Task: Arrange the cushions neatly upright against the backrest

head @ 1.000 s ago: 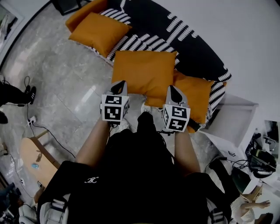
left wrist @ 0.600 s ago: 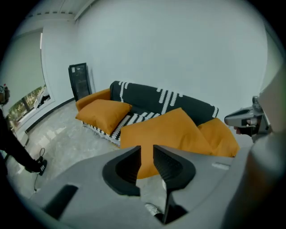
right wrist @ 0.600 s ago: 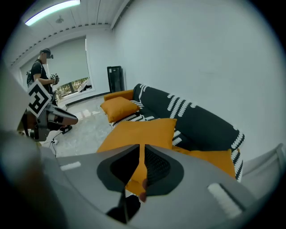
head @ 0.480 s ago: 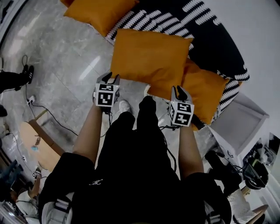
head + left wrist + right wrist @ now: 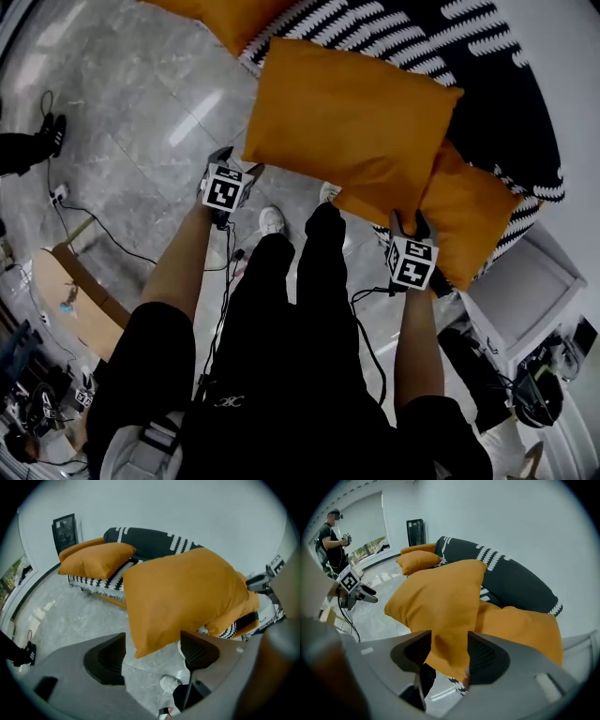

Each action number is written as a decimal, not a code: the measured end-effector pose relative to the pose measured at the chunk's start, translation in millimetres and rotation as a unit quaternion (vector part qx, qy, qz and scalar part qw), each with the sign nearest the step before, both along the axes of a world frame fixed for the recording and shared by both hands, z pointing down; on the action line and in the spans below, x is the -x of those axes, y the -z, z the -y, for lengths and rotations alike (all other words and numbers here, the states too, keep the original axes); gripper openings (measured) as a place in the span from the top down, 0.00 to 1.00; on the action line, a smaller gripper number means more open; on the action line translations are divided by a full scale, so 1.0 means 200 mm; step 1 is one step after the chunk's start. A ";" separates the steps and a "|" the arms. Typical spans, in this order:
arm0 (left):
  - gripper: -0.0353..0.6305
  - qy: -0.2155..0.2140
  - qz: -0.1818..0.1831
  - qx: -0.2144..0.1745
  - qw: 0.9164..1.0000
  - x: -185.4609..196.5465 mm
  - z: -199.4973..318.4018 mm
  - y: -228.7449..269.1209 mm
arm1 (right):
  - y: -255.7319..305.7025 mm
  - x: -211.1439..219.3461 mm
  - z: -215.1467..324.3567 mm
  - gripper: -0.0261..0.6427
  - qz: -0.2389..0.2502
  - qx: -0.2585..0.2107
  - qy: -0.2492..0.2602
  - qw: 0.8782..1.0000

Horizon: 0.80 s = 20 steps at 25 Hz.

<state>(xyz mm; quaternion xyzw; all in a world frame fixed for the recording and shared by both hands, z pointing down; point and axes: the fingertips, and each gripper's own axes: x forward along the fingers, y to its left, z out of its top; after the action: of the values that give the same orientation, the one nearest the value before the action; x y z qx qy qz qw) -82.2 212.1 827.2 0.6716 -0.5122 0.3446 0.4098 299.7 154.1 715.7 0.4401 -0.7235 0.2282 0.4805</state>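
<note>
Marble floor (image 5: pixel 141 112), sofa (image 5: pixel 506 84) at 1 o'clock. Left gripper (image 5: pixel 239 161), right gripper (image 5: pixel 410 223): jaws just opened wide, front cushion (image 5: pixel 347 122) edge between them, unpinched. Second cushion (image 5: pixel 478 220) at 3 and third cushion (image 5: pixel 225 14) at 12 lie flat. None upright yet.

Orange cushions (image 5: pixel 352 122), blk sofa (image 5: pixel 497 66) w/ white stripes, grey marbled floor (image 5: pixel 122 112), blk trousers (image 5: pixel 300 319)

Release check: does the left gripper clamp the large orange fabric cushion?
No: the left gripper has just opened, cushion corner loose between its jaws.
</note>
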 end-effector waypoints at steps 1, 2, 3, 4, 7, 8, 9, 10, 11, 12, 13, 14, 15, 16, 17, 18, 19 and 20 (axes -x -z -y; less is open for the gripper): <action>0.40 -0.003 -0.002 0.015 1.000 0.00 -0.03 -0.09 | -0.03 -0.01 -0.01 0.58 -0.007 0.004 0.006 1.000; 0.40 -0.004 -0.002 0.032 0.999 0.01 -0.06 -0.18 | -0.06 -0.03 -0.03 0.57 -0.014 0.009 0.011 1.000; 0.40 -0.001 -0.001 0.051 0.999 0.02 -0.09 -0.27 | -0.09 -0.05 -0.04 0.56 -0.022 0.014 0.015 1.000; 0.40 0.005 -0.003 0.069 0.998 0.04 -0.12 -0.34 | -0.12 -0.07 -0.06 0.55 -0.032 0.018 0.019 0.999; 0.40 0.021 -0.009 0.097 0.995 0.07 -0.18 -0.48 | -0.17 -0.12 -0.09 0.54 -0.056 0.022 0.022 0.998; 0.41 0.021 -0.008 0.096 0.995 0.08 -0.18 -0.50 | -0.18 -0.13 -0.09 0.54 -0.058 0.022 0.018 0.998; 0.43 0.019 -0.007 0.087 0.996 0.09 -0.16 -0.52 | -0.18 -0.13 -0.08 0.54 -0.057 0.021 0.014 0.998; 0.45 0.017 -0.010 0.077 0.997 0.09 -0.14 -0.53 | -0.19 -0.13 -0.08 0.54 -0.056 0.019 0.011 0.998; 0.47 0.018 -0.012 0.069 0.997 0.09 -0.13 -0.55 | -0.19 -0.13 -0.07 0.54 -0.057 0.017 0.011 0.998; 0.50 0.021 -0.011 0.065 0.998 0.10 -0.12 -0.57 | -0.20 -0.12 -0.07 0.54 -0.057 0.014 0.012 0.998; 0.52 0.023 -0.010 0.063 0.998 0.11 -0.11 -0.58 | -0.21 -0.12 -0.06 0.55 -0.057 0.012 0.014 0.998; 0.55 0.022 -0.007 0.060 0.998 0.12 -0.10 -0.60 | -0.22 -0.11 -0.05 0.56 -0.056 0.010 0.017 0.998; 0.57 0.015 -0.002 0.056 0.998 0.12 -0.08 -0.61 | -0.24 -0.10 -0.04 0.57 -0.055 0.010 0.020 0.998; 0.61 -0.002 0.005 0.051 0.999 0.10 -0.08 -0.62 | -0.24 -0.10 -0.04 0.58 -0.054 0.012 0.024 0.998; 0.67 -0.026 0.011 0.046 0.999 0.06 -0.08 -0.63 | -0.25 -0.11 -0.05 0.59 -0.055 0.015 0.025 0.998; 0.75 -0.050 0.015 0.041 0.998 0.02 -0.08 -0.64 | -0.26 -0.12 -0.06 0.60 -0.055 0.018 0.025 0.998; 0.83 -0.065 0.015 0.036 0.997 0.00 -0.06 -0.66 | -0.26 -0.12 -0.05 0.63 -0.055 0.019 0.024 0.998; 0.91 -0.068 0.012 0.034 0.997 -0.01 -0.04 -0.66 | -0.27 -0.12 -0.05 0.65 -0.054 0.018 0.022 0.998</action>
<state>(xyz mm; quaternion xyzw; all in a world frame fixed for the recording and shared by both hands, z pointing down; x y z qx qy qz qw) -80.7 219.7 959.3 0.6863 -0.4581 0.3974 0.4016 322.9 163.7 768.9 0.4269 -0.7017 0.2068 0.5315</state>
